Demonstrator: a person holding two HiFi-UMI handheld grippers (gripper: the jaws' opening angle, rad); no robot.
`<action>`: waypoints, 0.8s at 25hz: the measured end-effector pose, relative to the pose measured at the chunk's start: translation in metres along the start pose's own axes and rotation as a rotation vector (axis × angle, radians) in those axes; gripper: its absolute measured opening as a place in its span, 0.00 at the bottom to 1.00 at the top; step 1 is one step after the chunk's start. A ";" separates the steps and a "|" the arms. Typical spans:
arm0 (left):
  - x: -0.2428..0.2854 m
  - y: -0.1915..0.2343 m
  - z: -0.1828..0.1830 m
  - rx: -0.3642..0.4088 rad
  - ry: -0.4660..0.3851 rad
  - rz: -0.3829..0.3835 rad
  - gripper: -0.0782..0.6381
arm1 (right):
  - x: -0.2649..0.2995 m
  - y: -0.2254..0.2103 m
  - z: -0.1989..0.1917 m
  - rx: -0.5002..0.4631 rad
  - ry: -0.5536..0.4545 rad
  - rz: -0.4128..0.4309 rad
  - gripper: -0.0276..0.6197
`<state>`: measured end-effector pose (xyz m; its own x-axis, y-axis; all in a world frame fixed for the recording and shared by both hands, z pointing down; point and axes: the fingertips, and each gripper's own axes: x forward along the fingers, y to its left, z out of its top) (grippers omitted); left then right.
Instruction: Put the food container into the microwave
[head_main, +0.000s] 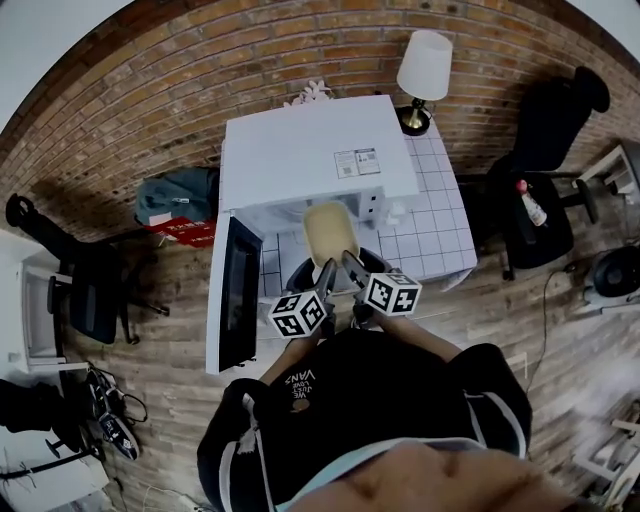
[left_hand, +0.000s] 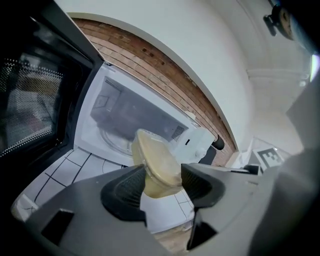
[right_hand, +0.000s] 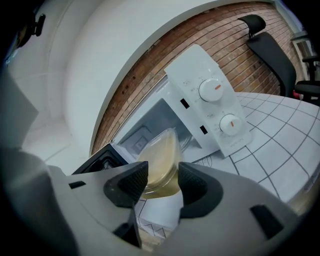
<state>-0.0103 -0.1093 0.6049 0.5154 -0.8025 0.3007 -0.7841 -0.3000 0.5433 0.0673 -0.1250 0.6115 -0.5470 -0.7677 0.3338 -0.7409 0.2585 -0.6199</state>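
Observation:
A clear food container (head_main: 331, 232) with pale yellow contents is held in the air in front of the white microwave (head_main: 315, 150). Both grippers grip it at its near end. My left gripper (left_hand: 162, 185) is shut on the food container (left_hand: 156, 162). My right gripper (right_hand: 157, 182) is shut on the same food container (right_hand: 160, 162). The microwave door (head_main: 238, 290) stands swung open to the left. The lit cavity (left_hand: 127, 122) with its glass turntable lies just beyond the container. The control panel (right_hand: 212, 107) with two dials is to the right.
The microwave sits on a white tiled table (head_main: 435, 215). A table lamp (head_main: 422, 75) stands behind its right corner. A black office chair (head_main: 545, 170) is to the right, another chair (head_main: 85, 290) to the left. A brick wall runs behind.

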 end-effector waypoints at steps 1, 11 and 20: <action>0.002 0.000 0.000 -0.003 -0.008 0.008 0.43 | 0.001 -0.002 0.000 -0.002 0.006 0.006 0.32; 0.008 0.002 -0.005 -0.024 -0.039 0.071 0.43 | 0.007 -0.011 -0.001 -0.011 0.054 0.052 0.32; 0.015 0.011 0.000 -0.016 -0.029 0.088 0.43 | 0.020 -0.011 0.000 0.006 0.059 0.055 0.32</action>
<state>-0.0118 -0.1244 0.6156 0.4347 -0.8398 0.3252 -0.8200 -0.2198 0.5285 0.0643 -0.1432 0.6252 -0.6089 -0.7165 0.3405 -0.7071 0.2956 -0.6424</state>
